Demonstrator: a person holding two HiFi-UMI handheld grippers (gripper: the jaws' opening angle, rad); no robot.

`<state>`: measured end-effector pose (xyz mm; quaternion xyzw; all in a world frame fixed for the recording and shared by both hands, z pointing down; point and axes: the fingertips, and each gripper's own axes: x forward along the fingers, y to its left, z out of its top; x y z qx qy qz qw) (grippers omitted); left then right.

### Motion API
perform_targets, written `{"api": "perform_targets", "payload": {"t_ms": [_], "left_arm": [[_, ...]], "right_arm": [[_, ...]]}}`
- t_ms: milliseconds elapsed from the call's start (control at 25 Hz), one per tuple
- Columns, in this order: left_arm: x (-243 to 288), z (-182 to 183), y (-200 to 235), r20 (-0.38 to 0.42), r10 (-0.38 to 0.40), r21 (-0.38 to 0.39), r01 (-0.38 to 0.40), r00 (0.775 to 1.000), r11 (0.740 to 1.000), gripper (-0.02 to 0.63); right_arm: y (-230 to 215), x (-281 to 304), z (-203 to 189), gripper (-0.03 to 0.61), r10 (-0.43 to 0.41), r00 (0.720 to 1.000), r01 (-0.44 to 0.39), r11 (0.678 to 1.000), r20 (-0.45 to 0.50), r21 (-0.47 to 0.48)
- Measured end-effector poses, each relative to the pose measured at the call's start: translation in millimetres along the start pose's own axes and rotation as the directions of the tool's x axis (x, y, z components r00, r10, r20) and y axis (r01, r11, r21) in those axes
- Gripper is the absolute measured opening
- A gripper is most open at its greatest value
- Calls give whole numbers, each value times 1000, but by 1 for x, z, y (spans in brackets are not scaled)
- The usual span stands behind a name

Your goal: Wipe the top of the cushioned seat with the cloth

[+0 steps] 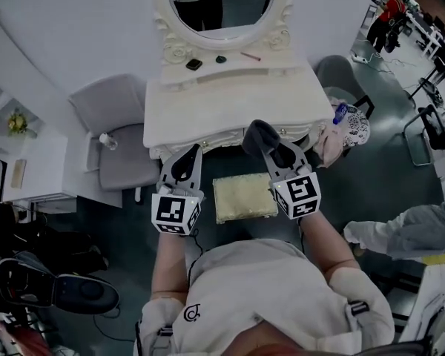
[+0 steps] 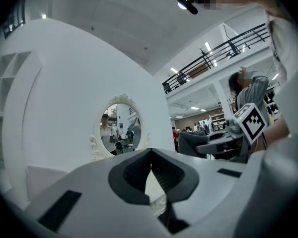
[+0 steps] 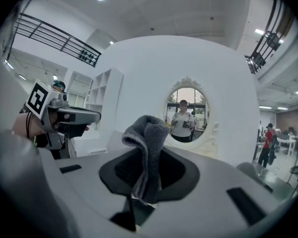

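The cushioned seat is a pale yellow square pad low down, in front of the white vanity table. My right gripper is held above the seat's far right corner, shut on a dark grey cloth. The right gripper view shows the cloth standing up folded out of the jaws. My left gripper hovers past the seat's far left corner, jaws shut with nothing between them; in its own view the fingertips meet. Both grippers point toward the oval mirror.
A grey chair stands left of the vanity, another at the right with a patterned bag and a bottle in front of it. A second person's arm reaches in at right. Small items lie on the vanity shelf.
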<state>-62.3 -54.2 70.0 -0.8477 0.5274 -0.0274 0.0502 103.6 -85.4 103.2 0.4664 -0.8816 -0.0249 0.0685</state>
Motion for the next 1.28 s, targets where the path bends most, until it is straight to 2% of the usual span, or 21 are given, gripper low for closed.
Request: {"api": "perform_targets", "payload": {"t_ms": [680,1280], "left_arm": [[-5,-15,-3,-48,20,-5,-21,999,1000,12],[-14,-24,5,-91,65,-2,-66,994,998,12]], "right_arm": [[6,5,-7,66,29,999,-29,1000,30,11],[11,5,-8,66,12,998,-13,1000,61,23]]}}
